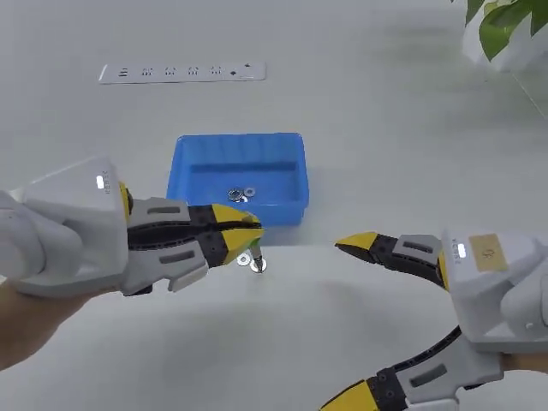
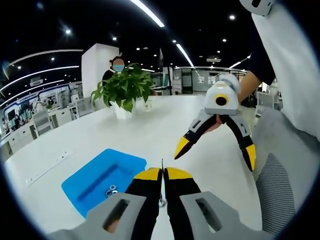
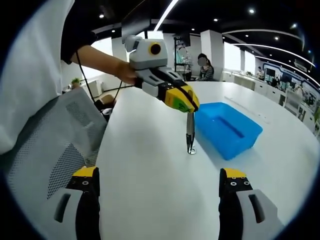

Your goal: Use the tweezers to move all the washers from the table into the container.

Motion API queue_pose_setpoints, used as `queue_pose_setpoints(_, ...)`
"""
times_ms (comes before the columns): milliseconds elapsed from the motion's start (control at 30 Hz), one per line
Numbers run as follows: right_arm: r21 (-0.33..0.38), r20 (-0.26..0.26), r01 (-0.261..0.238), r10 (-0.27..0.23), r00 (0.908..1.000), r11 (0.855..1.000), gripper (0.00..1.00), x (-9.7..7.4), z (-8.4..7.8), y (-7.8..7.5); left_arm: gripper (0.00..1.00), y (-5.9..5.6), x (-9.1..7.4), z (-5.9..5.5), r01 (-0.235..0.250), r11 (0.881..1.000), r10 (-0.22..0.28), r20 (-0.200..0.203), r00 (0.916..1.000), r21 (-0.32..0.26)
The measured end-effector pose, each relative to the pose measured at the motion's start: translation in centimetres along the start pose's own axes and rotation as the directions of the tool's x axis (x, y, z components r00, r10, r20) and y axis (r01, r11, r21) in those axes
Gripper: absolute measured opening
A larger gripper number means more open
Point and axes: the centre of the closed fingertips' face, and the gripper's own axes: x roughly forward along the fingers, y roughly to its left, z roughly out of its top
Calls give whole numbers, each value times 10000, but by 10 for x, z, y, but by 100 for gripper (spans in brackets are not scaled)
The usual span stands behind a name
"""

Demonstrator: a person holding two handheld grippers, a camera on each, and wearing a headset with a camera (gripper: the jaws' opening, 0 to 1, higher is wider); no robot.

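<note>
Head view is bright, flat and even: the white table (image 1: 385, 128) is near washed out and carries only faint, soft shadows. Both gripper views are darker overhead, lit by ceiling strip lights (image 2: 147, 12) and small spots. The tweezers (image 3: 190, 131) are sharp at centre, with heavy fisheye bending and smeared detail toward the edges.

My left claw (image 1: 251, 224) points rightward, level and low, its jaws pressed together on the tweezers (image 3: 190, 131), which hang tip-down from it. My right claw (image 1: 342, 324) faces it from the other side, jaws spread wide and holding nothing. My left hand (image 1: 26, 332) and right hand (image 1: 531, 304) grip the handles from behind.
</note>
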Motion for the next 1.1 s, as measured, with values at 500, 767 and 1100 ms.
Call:
queue_pose_setpoints(500,381,340,-253,240,9991,9990,84,27,19,-28,6,0,0,-2,358,9992,-362,-257,9990,-186)
queue_pose_setpoints(767,80,336,-562,559,9979,9984,60,59,29,-43,6,2,1,-3,356,9991,-366,-421,9984,-226)
queue_pose_setpoints(1100,-632,24,-994,997,9950,9930,26,78,33,-52,6,1,4,-3,414,9988,-426,-466,9980,-281)
